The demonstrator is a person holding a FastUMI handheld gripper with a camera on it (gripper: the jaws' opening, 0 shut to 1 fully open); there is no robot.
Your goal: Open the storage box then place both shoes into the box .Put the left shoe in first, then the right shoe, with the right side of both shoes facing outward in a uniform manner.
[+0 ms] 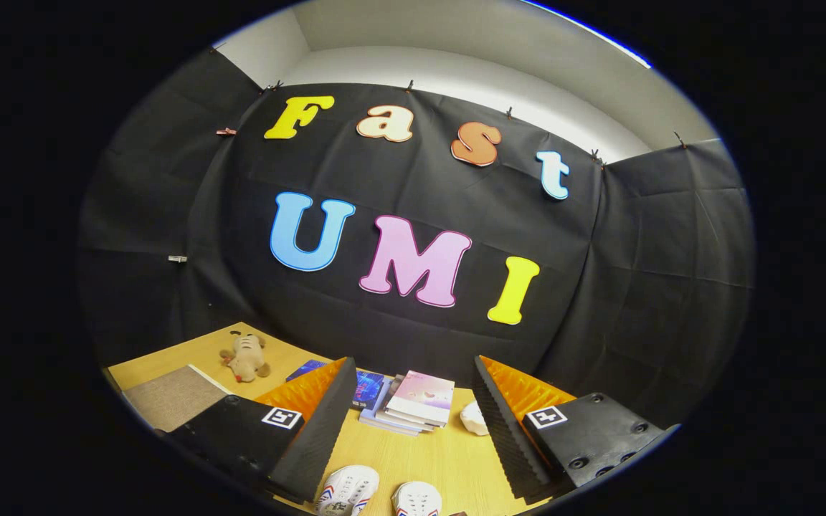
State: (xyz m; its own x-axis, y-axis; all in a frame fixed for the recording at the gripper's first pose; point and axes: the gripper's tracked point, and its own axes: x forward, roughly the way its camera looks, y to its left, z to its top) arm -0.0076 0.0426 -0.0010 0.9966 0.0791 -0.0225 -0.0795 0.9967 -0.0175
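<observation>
Gripper (413, 401) is held above a wooden table (449, 459), its two fingers spread wide apart with nothing between them; both fingers are clear of every object. Each finger carries a small square black-and-white marker tag on its upper face; the pattern is a code, not readable text. Two white shoes lie on the table low between the fingers, close under the gripper: left-hand shoe (347, 490) shows its toe and laces with red and blue stripes on the sides; right-hand shoe (416, 499) sits just beside it, a narrow strip of table between them, also with red and blue trim at its visible edge. Any brand mark on the shoes is too small to make out. Beyond the fingers, near the black cloth wall (642, 272), a stack of books (413, 403) lies flat; the top one has a pale pink cover with small print that cannot be read. A dark blue book (368, 388) lies touching the stack, partly hidden behind the left finger; its cover lettering is illegible. A small white lumpy object (473, 418) rests just beside the stack, near the right finger. A brown plush toy (245, 358) lies farther off, and a grey-brown mat (173, 396) lies nearer, partly covered by the gripper body.
</observation>
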